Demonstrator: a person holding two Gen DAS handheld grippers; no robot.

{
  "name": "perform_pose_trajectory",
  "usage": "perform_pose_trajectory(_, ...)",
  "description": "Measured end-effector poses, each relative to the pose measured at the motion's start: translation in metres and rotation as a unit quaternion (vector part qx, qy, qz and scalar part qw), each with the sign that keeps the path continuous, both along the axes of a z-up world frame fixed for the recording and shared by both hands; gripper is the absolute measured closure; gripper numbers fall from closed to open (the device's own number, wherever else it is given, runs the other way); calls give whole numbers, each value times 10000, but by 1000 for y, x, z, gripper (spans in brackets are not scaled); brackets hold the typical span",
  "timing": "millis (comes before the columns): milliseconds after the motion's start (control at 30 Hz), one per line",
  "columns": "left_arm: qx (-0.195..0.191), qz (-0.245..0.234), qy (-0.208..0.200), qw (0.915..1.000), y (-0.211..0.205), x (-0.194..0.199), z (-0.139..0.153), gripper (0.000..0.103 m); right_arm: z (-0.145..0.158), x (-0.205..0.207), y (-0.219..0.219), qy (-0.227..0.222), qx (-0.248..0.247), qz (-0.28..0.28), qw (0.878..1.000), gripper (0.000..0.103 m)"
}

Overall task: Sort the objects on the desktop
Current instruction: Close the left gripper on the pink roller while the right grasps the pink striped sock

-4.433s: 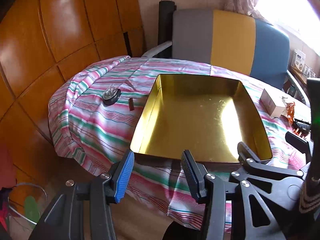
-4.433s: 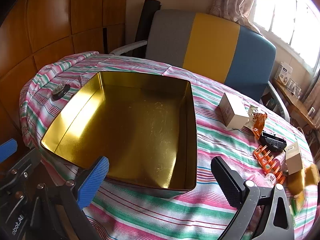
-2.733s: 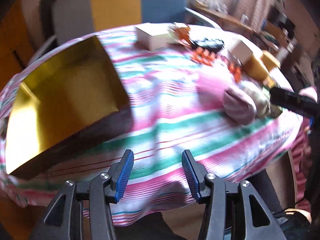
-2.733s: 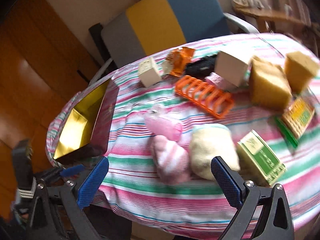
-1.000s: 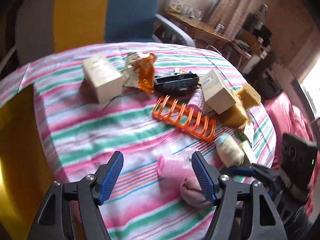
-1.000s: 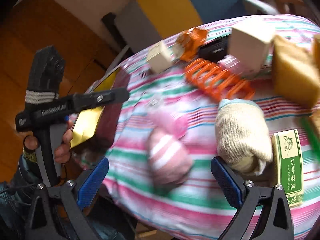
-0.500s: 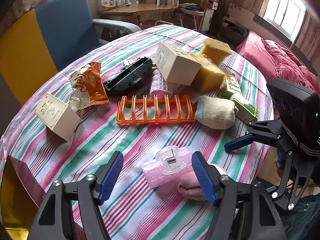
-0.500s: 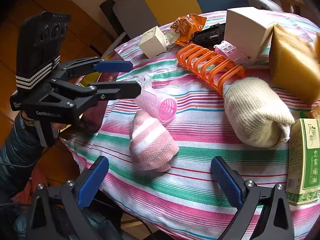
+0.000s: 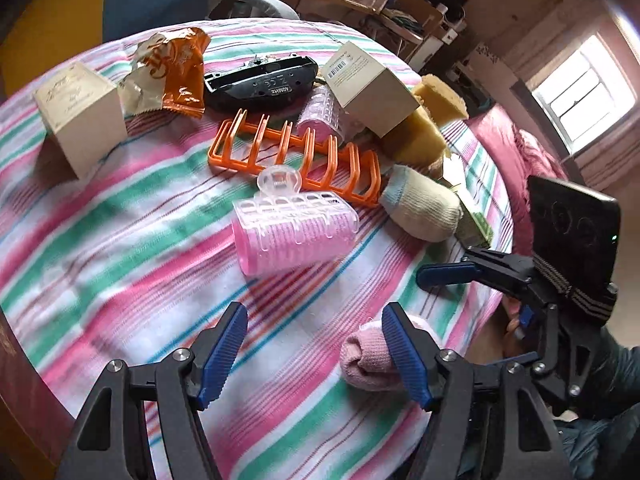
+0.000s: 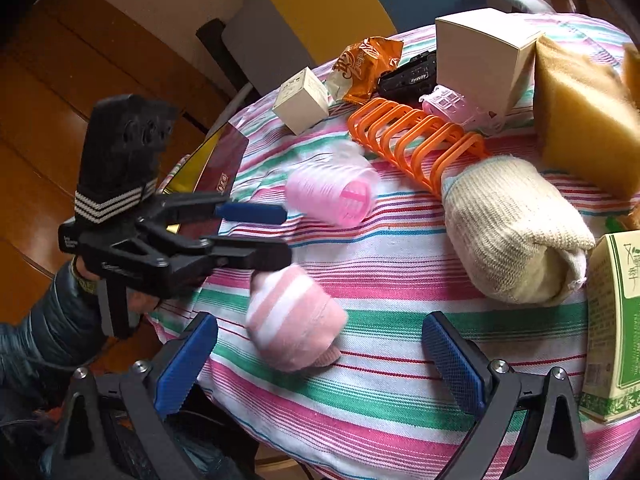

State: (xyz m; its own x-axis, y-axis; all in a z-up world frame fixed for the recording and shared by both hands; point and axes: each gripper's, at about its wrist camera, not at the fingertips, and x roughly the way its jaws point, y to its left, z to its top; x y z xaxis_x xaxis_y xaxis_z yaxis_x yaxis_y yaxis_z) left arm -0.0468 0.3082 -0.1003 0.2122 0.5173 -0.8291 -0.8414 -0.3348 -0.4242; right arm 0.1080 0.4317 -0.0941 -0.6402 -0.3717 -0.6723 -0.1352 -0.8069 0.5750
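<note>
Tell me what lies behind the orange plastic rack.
Behind the orange plastic rack lie a black plastic casing, a small pink hair roller and a tilted beige cardboard box. The box hides part of the roller and whatever sits beneath it.

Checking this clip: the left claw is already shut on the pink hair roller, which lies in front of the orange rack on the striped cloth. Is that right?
Not quite. The left claw holds nothing: its jaws are closing, but the pink hair roller lies beyond its tips, untouched. The left wrist view shows this. The rest stands: the roller lies in front of the orange rack on the striped cloth.
</note>
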Motion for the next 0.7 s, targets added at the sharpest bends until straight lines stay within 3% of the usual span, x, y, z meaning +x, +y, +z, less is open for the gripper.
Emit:
perform_pose_trajectory(167, 49, 584, 166, 9981, -15, 2, 8, 32, -2, 10, -7, 368, 211, -168, 9990, 0)
perform_pose_trajectory(300, 90, 1058, 444, 9934, -36, 9, 22, 32, 4, 3, -23, 168, 778, -203, 9966, 0)
perform_pose_trajectory(500, 131, 1406, 774, 9869, -76, 40, 37, 31, 20, -5, -45, 200, 1424, -163, 9895, 6)
perform_pose_trajectory(700, 121, 1572, 778, 9844, -101, 67, 34, 31, 22, -20, -57, 38, 1774, -62, 9841, 9)
